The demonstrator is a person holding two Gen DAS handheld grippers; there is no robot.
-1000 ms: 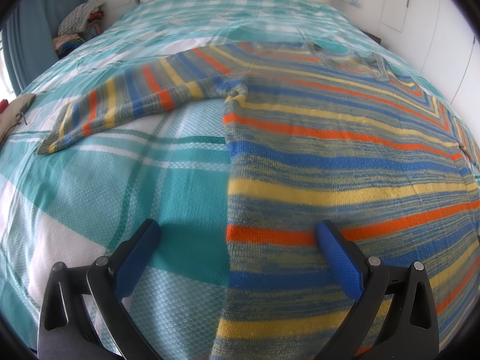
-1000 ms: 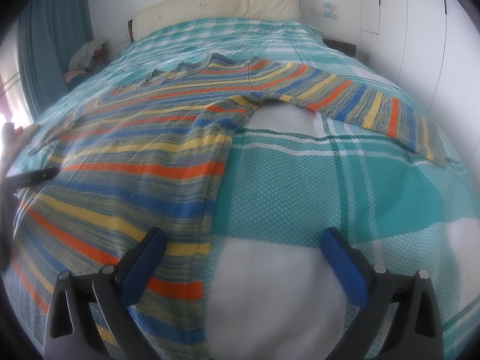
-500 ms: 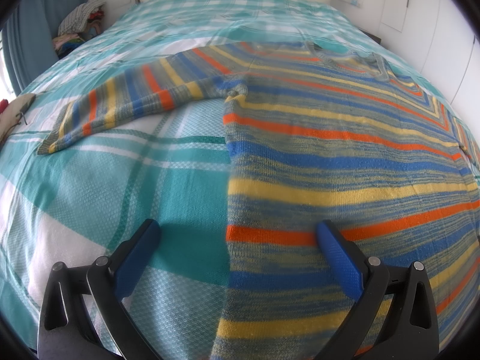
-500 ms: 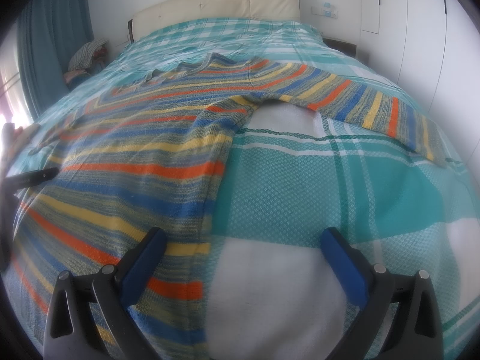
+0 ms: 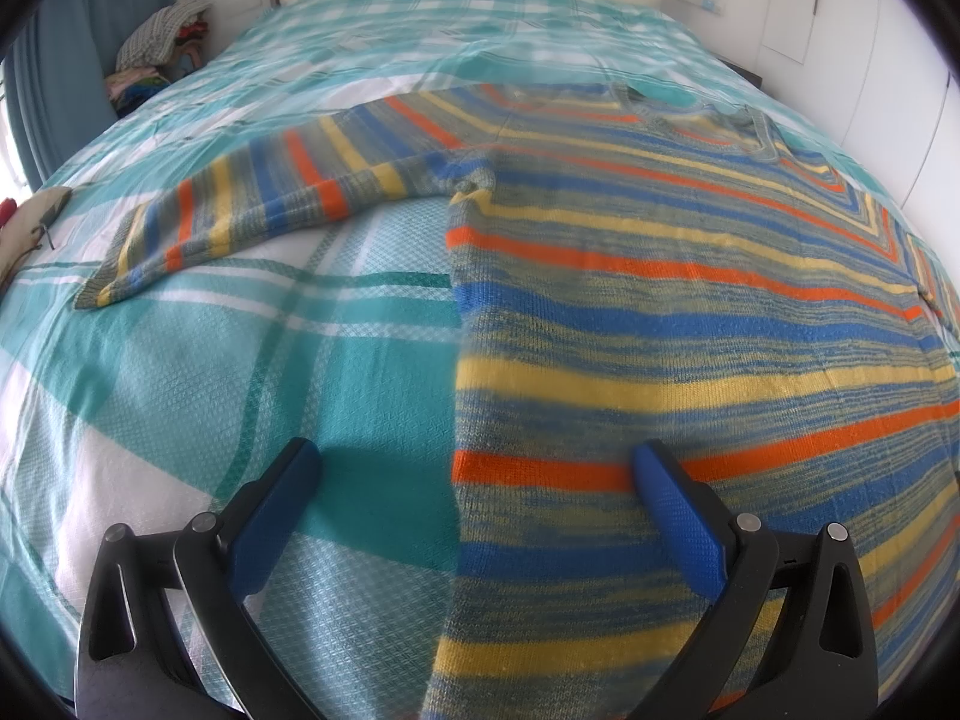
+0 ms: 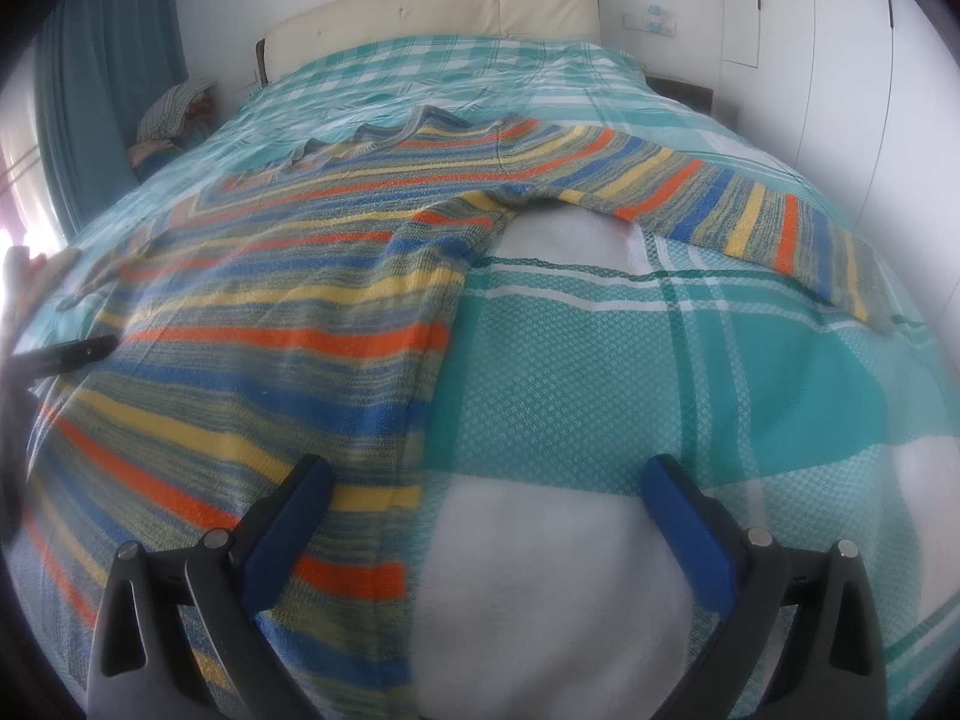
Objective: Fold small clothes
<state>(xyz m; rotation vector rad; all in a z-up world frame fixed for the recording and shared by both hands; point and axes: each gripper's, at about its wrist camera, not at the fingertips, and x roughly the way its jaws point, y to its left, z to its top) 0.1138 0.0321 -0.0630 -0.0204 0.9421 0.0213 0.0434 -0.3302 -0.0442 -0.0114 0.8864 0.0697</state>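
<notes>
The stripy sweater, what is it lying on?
The stripy sweater lies flat on a teal and white checked blanket that covers the bed. The blanket shows all around it. Whatever is under the sweater's middle is hidden.

Soft daylight enters from the far left, where the window edge blows out white. Both fisheye views bend strongly toward dark vignetted corners, and the right-wrist view looks hazier, with blurred near fabric.
</notes>
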